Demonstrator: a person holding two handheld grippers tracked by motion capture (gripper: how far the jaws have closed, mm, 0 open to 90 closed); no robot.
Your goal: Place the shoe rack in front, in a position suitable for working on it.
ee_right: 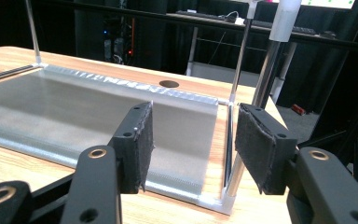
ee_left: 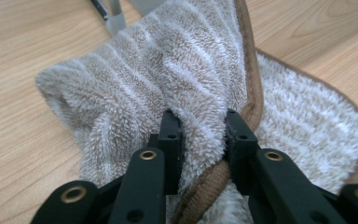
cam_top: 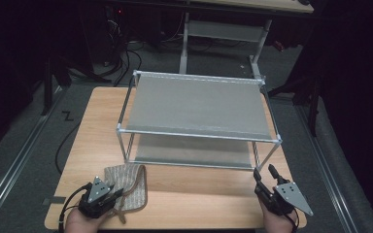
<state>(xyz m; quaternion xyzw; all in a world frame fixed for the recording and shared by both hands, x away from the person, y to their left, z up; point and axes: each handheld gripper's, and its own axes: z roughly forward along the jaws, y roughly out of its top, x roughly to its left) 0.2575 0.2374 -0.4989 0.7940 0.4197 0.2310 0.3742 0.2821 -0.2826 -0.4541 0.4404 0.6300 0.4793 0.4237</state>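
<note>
A beige striped fluffy towel (cam_top: 132, 184) with a brown edge lies rumpled at the table's front left, near the rack's front left leg. My left gripper (cam_top: 118, 194) is shut on a raised fold of the towel (ee_left: 191, 79); in the left gripper view both jaws pinch the pile and brown trim, the gripper (ee_left: 200, 122) low over the wood. At the front right, my right gripper (cam_top: 265, 171) stands open with nothing between its padded fingers (ee_right: 140, 140). It points at the rack's front right leg (ee_right: 261, 84).
A two-tier metal rack (cam_top: 199, 104) with grey fabric shelves stands mid-table; its lower shelf (ee_right: 98, 112) lies close ahead of my right gripper. The wooden table (cam_top: 97, 126) has bare room to the rack's left and along the front edge. Desks and cables stand beyond in the dark.
</note>
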